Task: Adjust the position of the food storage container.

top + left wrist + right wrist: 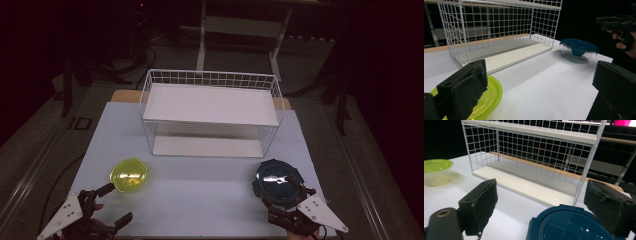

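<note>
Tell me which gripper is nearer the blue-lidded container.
Right. The right gripper is open at the blue-lidded container, jaws either side of its lid; the left gripper is across the table by the green-lidded container.

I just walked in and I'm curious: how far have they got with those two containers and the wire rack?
Hardly started, it seems. The white wire rack has both shelves bare. The green-lidded container and the blue-lidded container both sit on the table in front of it. The left gripper is open beside the green one; the right gripper is open around the blue lid, not clamped. Gripping and lifting both is probably left.
</note>
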### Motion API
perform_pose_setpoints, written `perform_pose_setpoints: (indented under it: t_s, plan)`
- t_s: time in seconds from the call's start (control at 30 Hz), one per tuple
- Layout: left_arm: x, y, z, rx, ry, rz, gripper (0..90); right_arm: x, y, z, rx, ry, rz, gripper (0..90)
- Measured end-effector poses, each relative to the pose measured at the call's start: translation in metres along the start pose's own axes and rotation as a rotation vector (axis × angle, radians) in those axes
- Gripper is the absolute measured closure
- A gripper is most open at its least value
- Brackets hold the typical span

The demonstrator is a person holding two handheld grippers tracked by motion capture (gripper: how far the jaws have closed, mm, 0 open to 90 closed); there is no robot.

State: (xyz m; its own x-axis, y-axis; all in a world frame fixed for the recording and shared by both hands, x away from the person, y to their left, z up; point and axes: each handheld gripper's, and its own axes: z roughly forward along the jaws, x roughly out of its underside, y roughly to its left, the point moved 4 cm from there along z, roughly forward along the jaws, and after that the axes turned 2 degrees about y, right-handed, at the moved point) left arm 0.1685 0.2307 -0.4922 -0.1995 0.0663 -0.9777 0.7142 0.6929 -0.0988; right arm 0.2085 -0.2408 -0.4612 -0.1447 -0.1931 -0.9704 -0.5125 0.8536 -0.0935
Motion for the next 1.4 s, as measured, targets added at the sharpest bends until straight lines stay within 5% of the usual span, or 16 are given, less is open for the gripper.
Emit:
perform_pose_setpoints:
  t_s: [0.27,0.57,0.77,1.1,1.4]
  plan:
    - [0.000,0.000,-0.001,-0.005,-0.003,0.001,0.0,-0.007,0.003,-0.003,-0.012,-0.012,0.006,11.2]
    - [0.000,-0.001,-0.001,-0.002,-0.005,0.002,0.0,-0.020,0.003,0.004,-0.038,0.037,0.020,11.1]
    - [-0.001,0.000,-0.002,-0.003,-0.006,0.002,0.0,-0.038,-0.002,0.006,-0.054,0.019,-0.016,10.9]
    - [0.000,0.000,-0.001,-0.001,-0.006,-0.001,0.0,-0.043,-0.035,0.018,-0.045,0.067,0.018,18.4]
    - [0.000,0.000,-0.001,-0.001,-0.006,-0.002,0.0,-0.035,-0.065,0.022,0.020,0.122,0.039,44.9]
